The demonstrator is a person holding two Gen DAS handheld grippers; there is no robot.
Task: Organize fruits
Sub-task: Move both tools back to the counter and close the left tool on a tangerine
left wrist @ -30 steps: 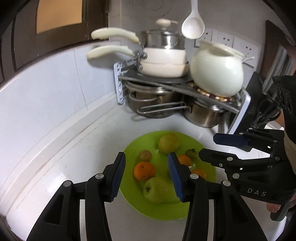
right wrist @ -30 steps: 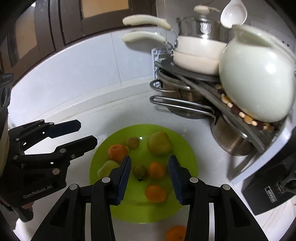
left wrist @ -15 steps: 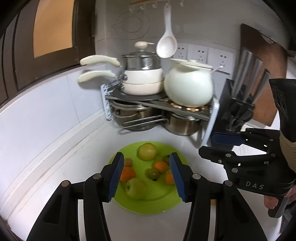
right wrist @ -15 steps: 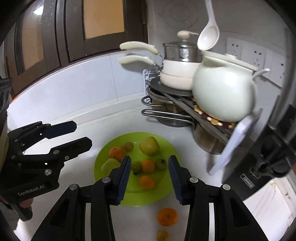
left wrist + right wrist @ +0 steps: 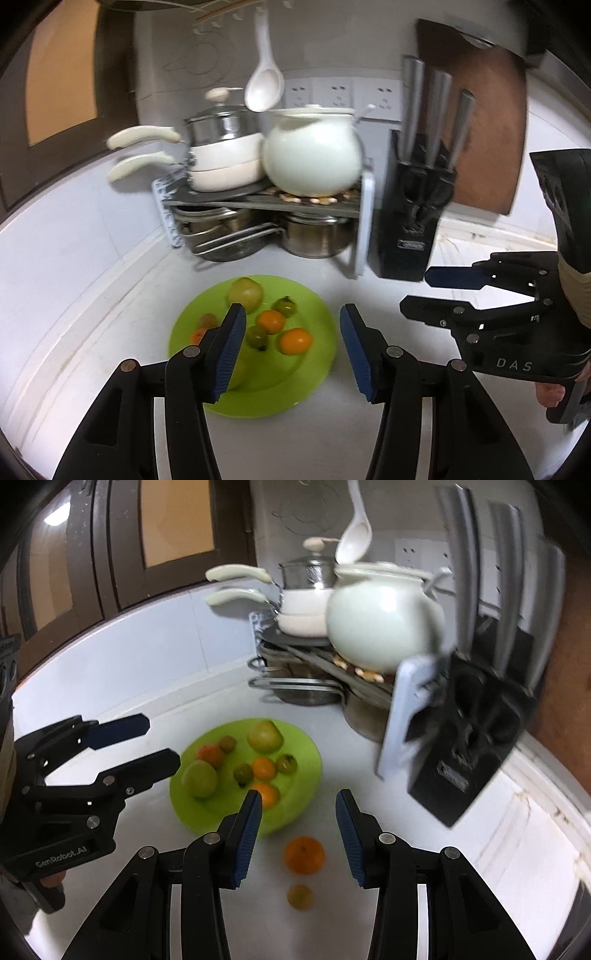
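Note:
A lime-green plate (image 5: 314,373) (image 5: 299,742) on the white counter holds several fruits: green apples (image 5: 245,290) (image 5: 200,778), oranges (image 5: 294,341) (image 5: 263,768) and small greenish fruits (image 5: 286,763). An orange (image 5: 304,855) and a small yellowish fruit (image 5: 300,896) lie on the counter off the plate, between my right gripper's fingers in the right wrist view. My left gripper (image 5: 292,347) is open and empty above the plate's near side. My right gripper (image 5: 298,830) is open and empty; it also shows in the left wrist view (image 5: 421,291).
A pot rack (image 5: 258,201) with white pans, steel pots and a white teapot (image 5: 312,155) stands behind the plate. A black knife block (image 5: 413,206) and a wooden board (image 5: 491,125) stand to the right. A white ladle (image 5: 264,85) hangs above.
Both grippers have pulled back and up from the plate, so the plate looks smaller. The orange and small fruit on the counter have come into the right wrist view. Both stay open.

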